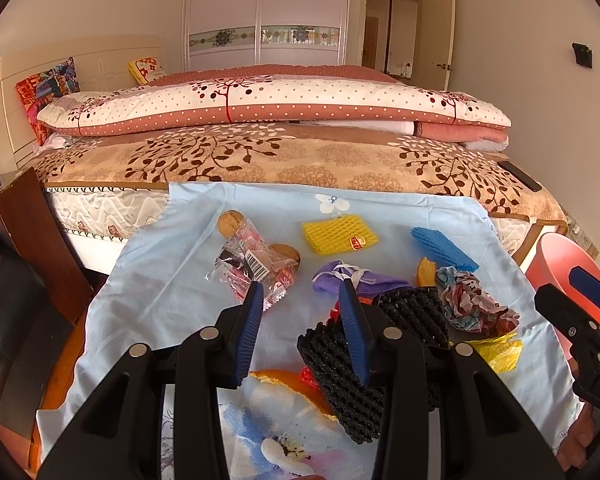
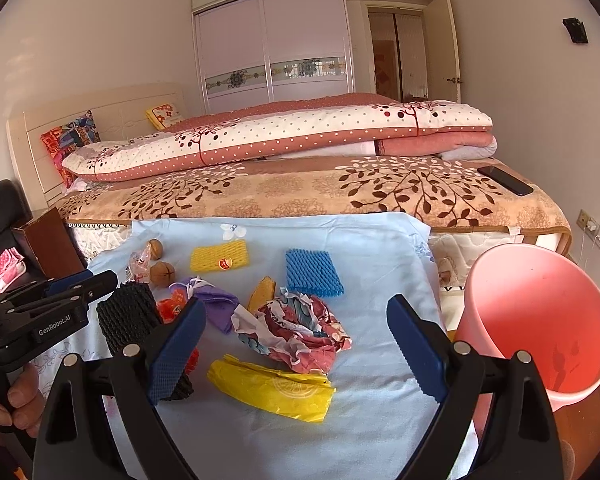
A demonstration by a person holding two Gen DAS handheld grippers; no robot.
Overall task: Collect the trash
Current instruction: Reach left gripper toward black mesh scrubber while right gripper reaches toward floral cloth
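Note:
Trash lies scattered on a light blue cloth [image 1: 172, 280]. My left gripper [image 1: 300, 286] is open low over it, holding nothing, with a clear barcode wrapper [image 1: 252, 264] just beyond its left finger and a black foam net [image 1: 348, 372] under its right finger. A purple mask [image 1: 352, 280] lies ahead. My right gripper [image 2: 296, 304] is open wide above crumpled printed paper [image 2: 300, 332] and a yellow plastic bag [image 2: 272, 388]. Farther off lie a yellow foam net [image 2: 219, 256], a blue foam net [image 2: 314, 268], two walnuts [image 2: 162, 274] and orange peel [image 1: 288, 384].
A pink bin [image 2: 540, 320] stands tilted at the cloth's right edge. The bed [image 2: 300, 196] with folded quilts runs behind, with a phone [image 2: 506, 180] on its right corner. A brown box [image 1: 32, 232] and dark seat are at left. A hand [image 2: 16, 400] holds the left gripper.

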